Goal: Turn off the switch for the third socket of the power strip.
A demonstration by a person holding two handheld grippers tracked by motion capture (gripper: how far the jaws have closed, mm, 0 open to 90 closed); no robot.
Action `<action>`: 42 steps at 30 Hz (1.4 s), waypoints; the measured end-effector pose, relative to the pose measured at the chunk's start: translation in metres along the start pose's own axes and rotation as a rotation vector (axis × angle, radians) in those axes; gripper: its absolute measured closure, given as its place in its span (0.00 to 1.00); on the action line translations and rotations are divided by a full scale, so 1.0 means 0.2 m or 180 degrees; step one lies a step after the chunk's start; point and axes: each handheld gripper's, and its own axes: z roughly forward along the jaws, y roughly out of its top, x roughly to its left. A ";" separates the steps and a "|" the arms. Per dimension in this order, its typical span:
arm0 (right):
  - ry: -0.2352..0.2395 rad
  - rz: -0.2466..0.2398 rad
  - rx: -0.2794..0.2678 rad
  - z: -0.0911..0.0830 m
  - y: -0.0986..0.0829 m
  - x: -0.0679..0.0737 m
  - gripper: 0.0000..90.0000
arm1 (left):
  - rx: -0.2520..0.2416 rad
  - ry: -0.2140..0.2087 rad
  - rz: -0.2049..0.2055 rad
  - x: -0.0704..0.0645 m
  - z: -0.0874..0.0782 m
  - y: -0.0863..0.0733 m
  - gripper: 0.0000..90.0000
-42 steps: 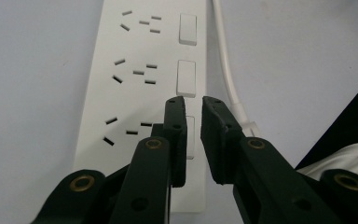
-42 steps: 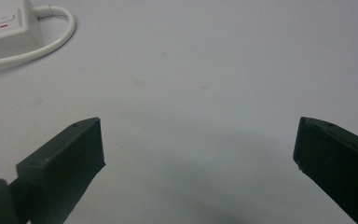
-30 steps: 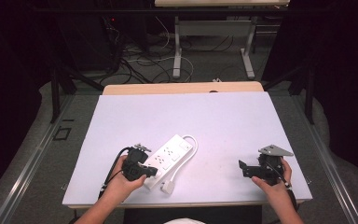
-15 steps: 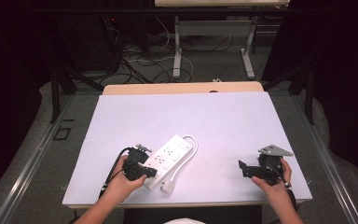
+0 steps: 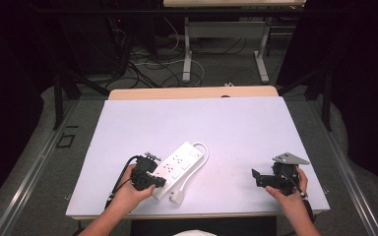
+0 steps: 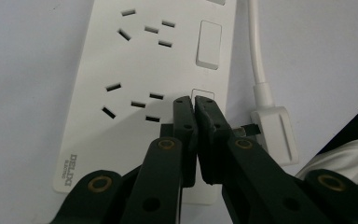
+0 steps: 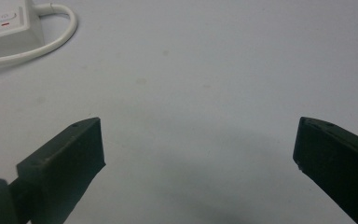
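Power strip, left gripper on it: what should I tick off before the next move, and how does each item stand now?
1. Left gripper jaws together: ok, tips closed with nothing between them.
2. Tips over the power strip, at the rocker switch nearest the branded end: ok; whether they press it, cannot tell.
3. Plug out of the sockets: ok, it lies on the table beside the strip.
4. Cord away from the left gripper: ok, it loops on the strip's far side.
5. Right gripper free: ok, jaws wide open over bare table.
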 end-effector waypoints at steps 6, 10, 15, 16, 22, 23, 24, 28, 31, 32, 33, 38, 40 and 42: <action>0.0006 0.0015 -0.0001 0.00 0.00 0.00 0.01 | 0.0006 0.0019 0.0017 0.00 0.00 0.00 0.97; 0.0007 -0.0002 0.0000 0.00 0.00 0.00 0.01 | 0.0006 0.0012 0.0020 0.00 0.00 0.00 0.97; 0.0005 -0.0015 0.0002 0.00 0.00 0.00 0.01 | 0.0012 0.0048 0.0040 -0.01 0.01 -0.01 1.00; 0.0006 -0.0016 0.0003 0.00 0.00 0.00 0.02 | 0.0012 0.0042 0.0039 0.00 0.01 -0.01 1.00; 0.0004 -0.0016 0.0006 0.00 0.00 0.00 0.02 | 0.0007 0.0024 0.0002 0.00 0.01 -0.01 1.00; 0.0005 -0.0015 0.0008 0.00 0.00 0.00 0.01 | 0.0008 0.0023 0.0002 0.00 0.01 -0.01 1.00; 0.0005 -0.0018 0.0007 0.00 0.00 0.00 0.01 | 0.0010 0.0023 0.0001 0.00 0.01 -0.01 1.00; 0.0005 -0.0018 0.0006 0.00 0.00 0.00 0.02 | 0.0005 0.0013 -0.0002 0.00 0.01 -0.01 1.00; 0.0005 -0.0016 0.0006 0.00 0.00 0.00 0.02 | -0.0005 -0.0002 -0.0007 0.01 0.01 -0.01 0.99; 0.0007 -0.0014 0.0004 0.00 0.00 0.00 0.02 | -0.0008 -0.0005 -0.0007 0.01 0.01 -0.01 0.99; 0.0004 -0.0019 0.0006 0.00 0.00 0.00 0.02 | -0.0011 -0.0008 -0.0007 0.01 0.01 -0.01 0.99; 0.0007 0.0002 -0.0001 0.00 0.00 0.00 0.02 | -0.0023 -0.0016 -0.0014 0.01 0.01 -0.01 0.97; 0.0004 0.0003 -0.0001 0.01 0.00 0.00 0.02 | -0.0019 -0.0023 0.0012 0.01 0.01 -0.01 0.97; 0.0008 0.0003 0.0000 0.01 0.00 -0.01 0.02 | -0.0015 -0.0029 0.0013 0.01 0.01 -0.01 0.96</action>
